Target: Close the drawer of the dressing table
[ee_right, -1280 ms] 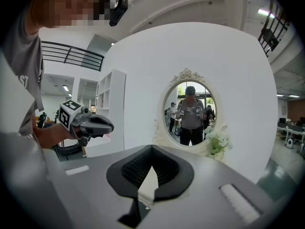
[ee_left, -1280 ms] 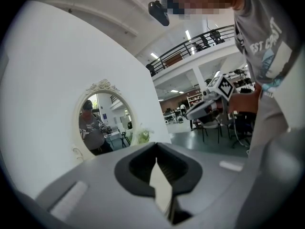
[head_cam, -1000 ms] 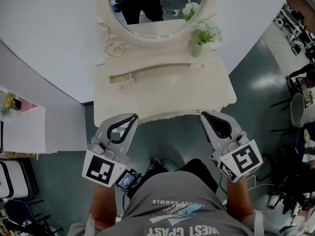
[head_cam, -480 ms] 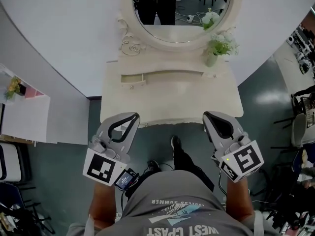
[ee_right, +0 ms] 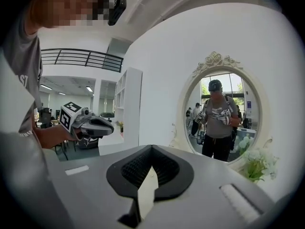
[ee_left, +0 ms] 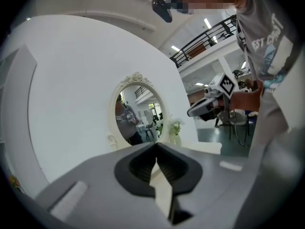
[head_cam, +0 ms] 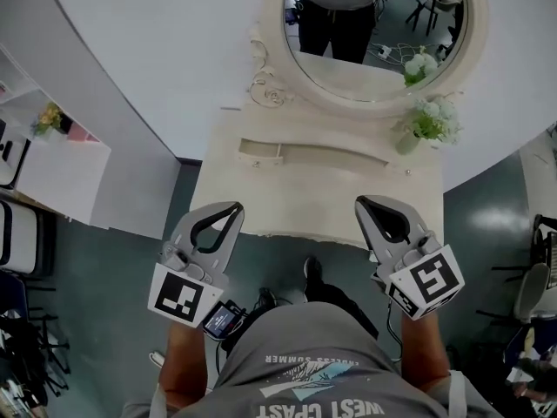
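The cream dressing table (head_cam: 296,207) stands ahead of me under its oval mirror (head_cam: 374,33). On its raised back shelf, a small drawer (head_cam: 259,152) at the left end sticks out a little from the curved front. My left gripper (head_cam: 232,208) hangs shut and empty just short of the table's front edge, at its left part. The right gripper (head_cam: 365,203) is also shut and empty, its tip over the front edge at the right. In the left gripper view the left gripper (ee_left: 156,146) points at the mirror; the right gripper (ee_right: 151,148) does the same in its view.
A vase of white flowers (head_cam: 416,129) stands at the back right of the tabletop. A white shelf unit (head_cam: 52,177) is against the wall at the left, with dark chairs (head_cam: 17,259) below it. My foot (head_cam: 313,271) is on the grey floor below the table edge.
The table and mirror have slid right and lower in the head view as I shifted. Both grippers keep the same pose and stay shut.
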`<state>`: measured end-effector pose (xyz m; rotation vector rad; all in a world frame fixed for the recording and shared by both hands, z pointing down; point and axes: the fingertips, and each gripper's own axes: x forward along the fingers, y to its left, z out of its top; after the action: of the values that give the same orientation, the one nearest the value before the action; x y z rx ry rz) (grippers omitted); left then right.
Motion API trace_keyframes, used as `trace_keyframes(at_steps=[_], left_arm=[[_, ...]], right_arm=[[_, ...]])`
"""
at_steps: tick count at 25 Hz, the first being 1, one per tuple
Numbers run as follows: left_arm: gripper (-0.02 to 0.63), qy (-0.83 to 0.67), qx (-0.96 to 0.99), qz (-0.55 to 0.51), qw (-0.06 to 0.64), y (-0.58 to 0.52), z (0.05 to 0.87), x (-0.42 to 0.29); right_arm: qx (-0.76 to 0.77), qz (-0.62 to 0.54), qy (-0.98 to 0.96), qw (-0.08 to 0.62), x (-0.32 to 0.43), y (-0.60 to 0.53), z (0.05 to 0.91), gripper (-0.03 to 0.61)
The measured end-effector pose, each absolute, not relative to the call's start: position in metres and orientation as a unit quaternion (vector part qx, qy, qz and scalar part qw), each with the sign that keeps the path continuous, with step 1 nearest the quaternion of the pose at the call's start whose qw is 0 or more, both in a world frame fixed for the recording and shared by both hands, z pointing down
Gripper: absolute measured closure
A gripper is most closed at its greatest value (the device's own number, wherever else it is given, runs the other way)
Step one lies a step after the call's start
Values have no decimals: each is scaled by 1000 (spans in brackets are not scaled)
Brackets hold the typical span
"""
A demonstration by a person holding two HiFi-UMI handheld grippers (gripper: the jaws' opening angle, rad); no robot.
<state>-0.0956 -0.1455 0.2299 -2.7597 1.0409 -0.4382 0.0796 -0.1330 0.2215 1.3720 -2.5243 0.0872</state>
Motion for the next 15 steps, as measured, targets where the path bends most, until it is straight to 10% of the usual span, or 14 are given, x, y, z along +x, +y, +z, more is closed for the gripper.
trace_keyframes(at_steps=[15], left_arm=[[611,384,-906,-173,44,-215,267,-75]], right_arm=[[432,58,-889,142,103,-208,253,577]])
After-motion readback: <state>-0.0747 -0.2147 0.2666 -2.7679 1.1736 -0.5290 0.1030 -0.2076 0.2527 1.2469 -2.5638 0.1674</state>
